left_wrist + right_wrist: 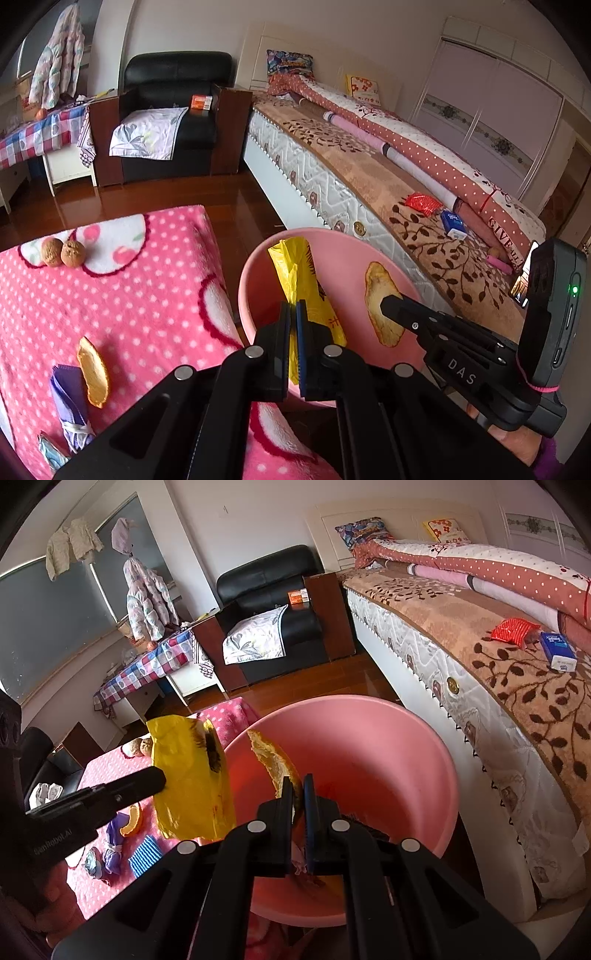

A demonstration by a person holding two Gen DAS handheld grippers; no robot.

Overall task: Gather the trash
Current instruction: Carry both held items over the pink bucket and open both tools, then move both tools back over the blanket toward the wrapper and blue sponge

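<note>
A bedroom with a dark wooden floor [229, 199] holds a bed [369, 173] along the right side, a black armchair [173, 110] against the far wall and a table with a checked cloth [147, 668] at the far left. In the near foreground a pink polka-dot blanket [122, 295] covers a low surface, and just right of it stands a pink bin [388, 746], its rim touching the blanket's edge. The left gripper [293, 321] is clamped tight on a yellow plastic bag [295, 269], which hangs over the bin's left rim. The right gripper [298, 794] is pinched shut on a piece of orange peel [275, 760], held above the open bin; in the left wrist view that peel [376, 306] shows against the bin's inner wall at the tip of the right gripper. Inside the bin, near its bottom, some dark scraps lie half hidden behind the fingers. Still on the blanket are two walnuts [61, 252] at the far left, a second orange peel [93, 373] nearer, a purple wrapper [70, 402] just beside it, and a blue striped scrap [145, 854] at the near edge. On the bed lie a red packet [421, 203] and a blue box [452, 223] side by side.
</note>
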